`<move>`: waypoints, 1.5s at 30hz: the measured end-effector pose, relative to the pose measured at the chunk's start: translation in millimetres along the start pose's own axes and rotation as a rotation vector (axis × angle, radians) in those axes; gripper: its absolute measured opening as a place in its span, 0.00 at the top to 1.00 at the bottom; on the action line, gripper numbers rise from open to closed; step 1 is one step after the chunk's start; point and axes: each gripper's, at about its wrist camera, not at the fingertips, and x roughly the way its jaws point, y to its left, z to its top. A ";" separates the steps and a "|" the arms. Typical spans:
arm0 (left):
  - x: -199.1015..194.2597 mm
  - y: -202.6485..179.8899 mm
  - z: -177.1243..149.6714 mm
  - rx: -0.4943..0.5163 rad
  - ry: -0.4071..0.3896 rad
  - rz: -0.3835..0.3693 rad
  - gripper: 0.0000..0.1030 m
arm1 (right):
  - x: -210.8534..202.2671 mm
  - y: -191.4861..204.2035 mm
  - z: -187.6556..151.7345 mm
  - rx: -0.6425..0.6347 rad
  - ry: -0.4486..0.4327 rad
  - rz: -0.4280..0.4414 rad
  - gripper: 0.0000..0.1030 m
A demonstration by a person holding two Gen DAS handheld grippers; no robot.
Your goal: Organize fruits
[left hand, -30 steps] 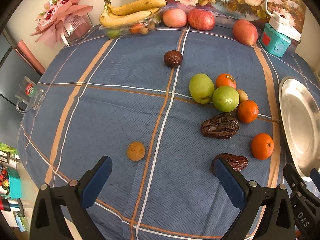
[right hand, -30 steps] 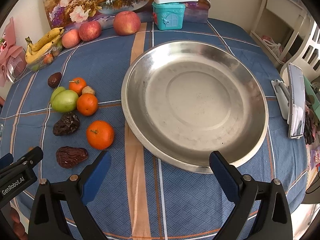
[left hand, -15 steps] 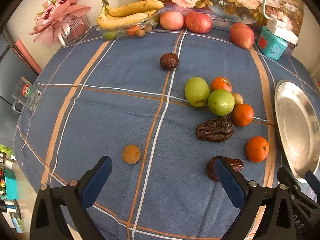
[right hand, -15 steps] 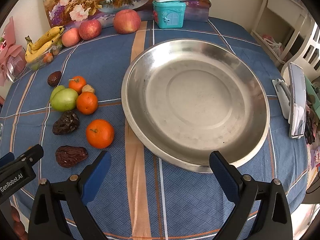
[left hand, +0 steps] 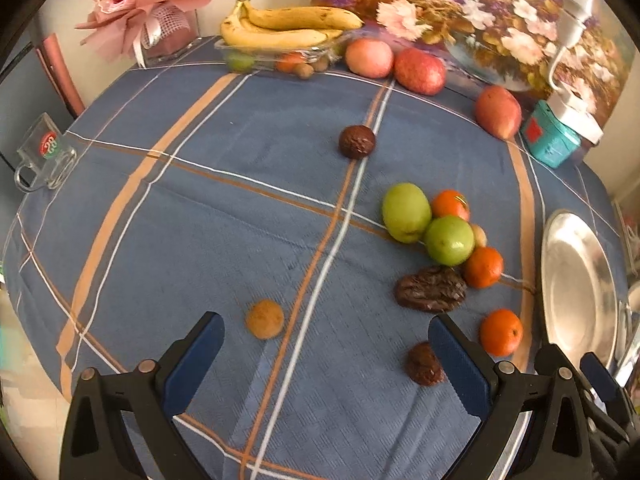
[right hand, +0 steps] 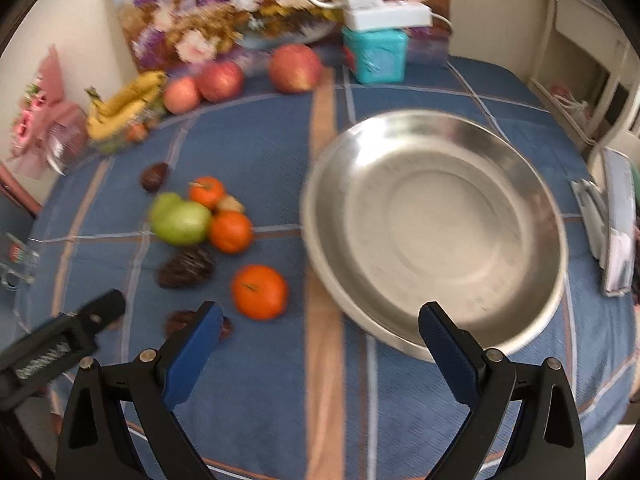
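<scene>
My left gripper (left hand: pixel 326 354) hangs with jaws wide, empty; its right finger cuts off a dark date (left hand: pixel 425 364) at 4 o'clock. My right gripper (right hand: pixel 320 340) gapes too, view blurred. Fruit pile (right hand: pixel 200 216) sits at 10 o'clock, dish (right hand: pixel 436 308) at 1 on the bench (left hand: pixel 200 200).

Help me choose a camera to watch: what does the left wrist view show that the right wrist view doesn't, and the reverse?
Only the left wrist view shows the small tan fruit near the open left gripper. Only the right wrist view shows the whole steel plate, with nothing in it, and the white stand beyond it. Both share the green fruits, oranges, wrinkled dark fruits, bananas, apples and teal box. The right gripper is open.
</scene>
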 end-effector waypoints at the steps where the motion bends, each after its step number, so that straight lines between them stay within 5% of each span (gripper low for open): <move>1: 2.2 2.7 1.3 -0.010 -0.002 0.006 0.00 | -0.4 3.5 1.0 -0.004 -0.005 0.020 0.04; 8: 22.2 20.6 1.4 -0.043 0.026 0.022 0.00 | 7.2 19.7 4.7 -0.037 -0.006 0.097 0.06; 18: 47.4 51.4 -2.0 -0.168 0.157 -0.024 0.02 | 33.8 39.7 4.8 -0.061 0.057 0.114 0.32; 24: 48.1 60.9 -4.1 -0.211 0.165 -0.059 0.23 | 48.5 38.1 3.9 -0.050 0.096 0.098 0.33; 31: 41.9 74.3 -0.9 -0.264 0.131 -0.096 0.67 | 59.0 33.5 3.6 -0.033 0.113 0.088 0.47; 33: 40.4 72.9 1.9 -0.254 0.129 -0.096 0.73 | 59.5 32.5 4.2 -0.027 0.112 0.086 0.53; 45: 23.9 65.3 2.5 -0.253 0.082 -0.138 0.73 | 51.6 29.3 4.2 -0.020 0.103 0.119 0.61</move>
